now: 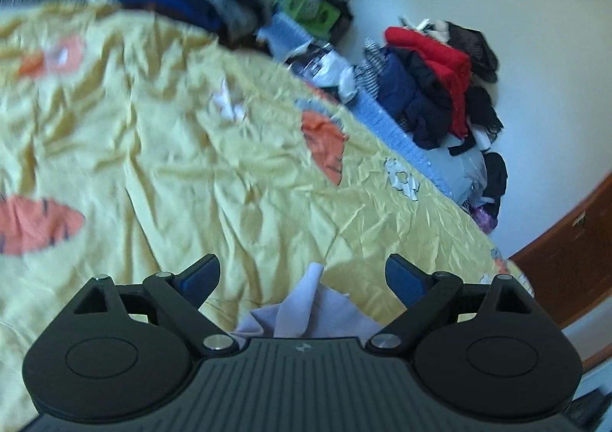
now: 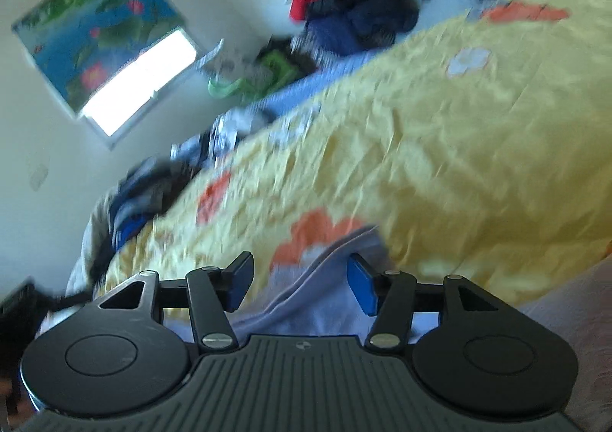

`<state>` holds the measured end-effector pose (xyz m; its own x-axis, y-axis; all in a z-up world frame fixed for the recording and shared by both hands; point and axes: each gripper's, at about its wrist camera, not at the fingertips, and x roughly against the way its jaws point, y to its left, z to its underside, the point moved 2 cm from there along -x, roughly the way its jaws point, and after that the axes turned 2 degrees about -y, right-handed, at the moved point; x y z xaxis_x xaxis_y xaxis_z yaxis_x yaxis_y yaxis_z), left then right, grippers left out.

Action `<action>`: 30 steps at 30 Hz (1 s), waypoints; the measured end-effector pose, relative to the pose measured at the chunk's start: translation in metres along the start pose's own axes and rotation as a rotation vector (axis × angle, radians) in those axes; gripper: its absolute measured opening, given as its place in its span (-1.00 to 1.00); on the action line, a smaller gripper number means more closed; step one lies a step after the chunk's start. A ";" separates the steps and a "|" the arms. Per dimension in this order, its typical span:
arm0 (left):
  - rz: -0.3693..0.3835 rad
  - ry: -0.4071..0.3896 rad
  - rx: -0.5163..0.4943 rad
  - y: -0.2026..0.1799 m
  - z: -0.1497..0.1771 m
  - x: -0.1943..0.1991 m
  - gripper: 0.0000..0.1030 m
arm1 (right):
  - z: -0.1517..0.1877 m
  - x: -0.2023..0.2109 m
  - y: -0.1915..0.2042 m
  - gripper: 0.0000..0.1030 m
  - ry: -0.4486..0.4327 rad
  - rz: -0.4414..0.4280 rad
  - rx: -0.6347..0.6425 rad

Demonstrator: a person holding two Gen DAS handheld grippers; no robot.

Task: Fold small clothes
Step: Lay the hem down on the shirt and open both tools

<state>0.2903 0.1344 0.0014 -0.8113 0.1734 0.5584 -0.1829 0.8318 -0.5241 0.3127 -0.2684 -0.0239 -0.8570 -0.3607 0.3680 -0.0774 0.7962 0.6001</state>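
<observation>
Lavender cloth (image 1: 313, 311) lay rumpled and unfolded on the yellow quilt (image 1: 191, 149) beneath both grippers, the left gripper (image 1: 303, 277) and right gripper (image 2: 302, 285) spread wide and empty, so folding seemed barely begun.

Open yellow bedspread (image 1: 160, 149); clothes pile (image 1: 432, 88) beyond.

Your left gripper (image 1: 302, 281) is wide open over a pale lilac garment (image 1: 306, 311) on the yellow bedspread (image 1: 160, 149); clothes pile (image 1: 432, 88) at two o'clock.
</observation>
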 end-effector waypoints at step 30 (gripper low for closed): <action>-0.169 0.058 -0.559 -0.044 0.104 -0.015 0.83 | 0.041 -0.027 0.050 0.41 0.298 0.086 0.620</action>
<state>0.2532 0.0401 -0.0506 -0.7614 0.0293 0.6476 0.0260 0.9996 -0.0147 0.3114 -0.1996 -0.0329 -0.7032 -0.3315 0.6290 -0.3686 0.9265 0.0762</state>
